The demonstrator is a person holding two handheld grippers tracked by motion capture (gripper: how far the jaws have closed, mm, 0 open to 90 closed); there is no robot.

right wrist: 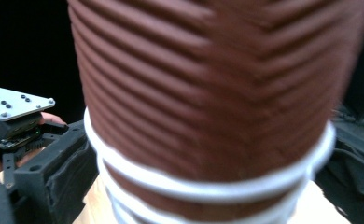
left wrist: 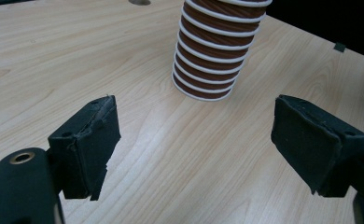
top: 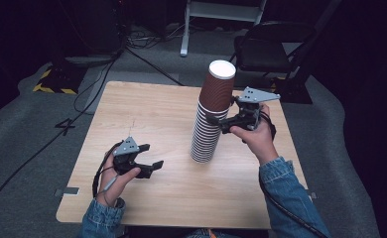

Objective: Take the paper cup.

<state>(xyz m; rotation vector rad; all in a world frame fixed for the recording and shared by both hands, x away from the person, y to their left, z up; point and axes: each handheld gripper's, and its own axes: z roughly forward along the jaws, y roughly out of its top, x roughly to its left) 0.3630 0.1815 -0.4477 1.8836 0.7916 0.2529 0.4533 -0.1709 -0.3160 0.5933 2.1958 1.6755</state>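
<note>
**Right fingers around the top cup, left fingers spread over bare table**

Your left gripper point(top: 141, 162) sits near the table's point(top: 147, 111) front-left part, its fingers point(left wrist: 87, 140) spread wide with nothing but open wood between them. Ahead of those fingers and well apart stands the stack of cups point(top: 210, 126), with free table on every side of it. The stack leans a little and stands toward the table's right half, clear of the edges.

Your right gripper point(top: 225, 122) is at the stack from the right, up high. Its fingers point(right wrist: 61, 175) sit on either side of the top cup point(right wrist: 217, 84); you cannot tell whether they press on it.

The table is pale wood grain. Around it lie grey floor point(top: 28, 129), cables point(top: 97, 79) and a dark chair point(top: 268, 49) beyond the far right corner.

The cups are brown, ribbed, with white rolled rims, nested upside down.
</note>
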